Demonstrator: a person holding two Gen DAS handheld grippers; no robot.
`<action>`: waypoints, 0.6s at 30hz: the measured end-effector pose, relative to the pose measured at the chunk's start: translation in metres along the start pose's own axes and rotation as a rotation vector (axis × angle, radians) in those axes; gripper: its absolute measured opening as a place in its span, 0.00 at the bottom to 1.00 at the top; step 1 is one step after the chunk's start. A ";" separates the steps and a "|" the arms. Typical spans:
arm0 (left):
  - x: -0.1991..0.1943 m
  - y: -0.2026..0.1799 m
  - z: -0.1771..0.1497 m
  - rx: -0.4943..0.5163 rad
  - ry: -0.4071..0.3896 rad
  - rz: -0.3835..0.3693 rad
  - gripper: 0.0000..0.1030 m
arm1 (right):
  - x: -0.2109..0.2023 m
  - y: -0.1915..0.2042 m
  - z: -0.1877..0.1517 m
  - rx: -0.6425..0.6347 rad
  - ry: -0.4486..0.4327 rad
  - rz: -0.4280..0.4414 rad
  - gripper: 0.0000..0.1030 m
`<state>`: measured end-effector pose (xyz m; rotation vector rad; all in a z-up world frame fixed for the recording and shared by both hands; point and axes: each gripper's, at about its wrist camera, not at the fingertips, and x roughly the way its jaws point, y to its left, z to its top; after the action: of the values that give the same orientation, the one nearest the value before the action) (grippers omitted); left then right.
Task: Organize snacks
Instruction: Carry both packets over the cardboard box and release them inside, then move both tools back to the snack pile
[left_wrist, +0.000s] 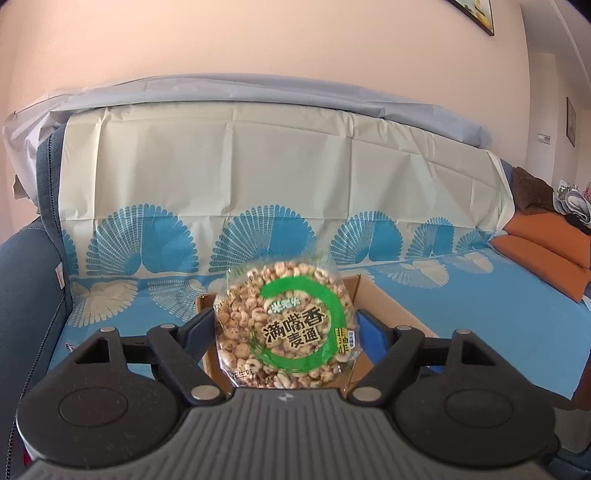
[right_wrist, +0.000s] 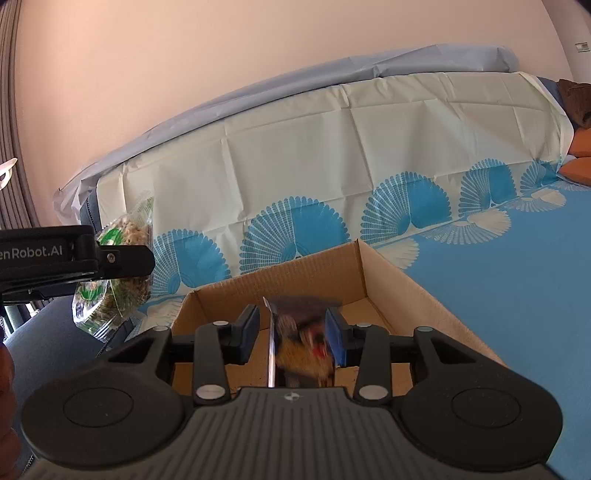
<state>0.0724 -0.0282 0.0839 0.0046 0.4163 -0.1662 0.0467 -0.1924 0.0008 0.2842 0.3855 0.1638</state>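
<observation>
The round puffed-grain snack pack (left_wrist: 284, 325), clear-wrapped with a green ring and dark lettering, stands upright between the pads of the left tongs (left_wrist: 284, 332), which are spread wide and clamp it by its two edges. It hangs in the air in front of the cardboard box (left_wrist: 384, 314), whose near corner shows behind and below it. In the right wrist view the same pack (right_wrist: 118, 273) and the left tongs (right_wrist: 125, 258) sit off the box's left side, outside its wall. The cardboard box (right_wrist: 391, 291) is open-topped and rests on the sofa seat. Over its inside, the right tongs (right_wrist: 291, 332) are partly open with a second snack packet (right_wrist: 303, 343) between the pads; this dark and yellow packet with a red patch is blurred, it lies against the right pad (right_wrist: 334, 332) and a gap stands at the left pad, so I cannot tell whether it is truly gripped. A blue and cream cover (left_wrist: 221, 184) with fan prints drapes the sofa back and seat, and orange cushions (left_wrist: 546, 254) lie at the far right. A peach wall (left_wrist: 258, 44) rises behind.
</observation>
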 end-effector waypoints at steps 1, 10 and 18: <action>0.002 -0.002 -0.001 0.009 0.014 -0.002 0.91 | 0.000 0.000 -0.001 -0.002 0.002 -0.004 0.43; -0.026 0.018 -0.042 -0.009 0.035 0.016 0.89 | -0.001 -0.001 -0.001 0.000 0.001 -0.024 0.65; -0.064 0.111 -0.115 -0.033 0.111 0.135 0.17 | -0.006 0.000 -0.004 0.005 -0.013 -0.001 0.53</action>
<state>-0.0138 0.0958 0.0008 0.0095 0.5273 -0.0255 0.0396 -0.1929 -0.0007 0.2896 0.3734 0.1598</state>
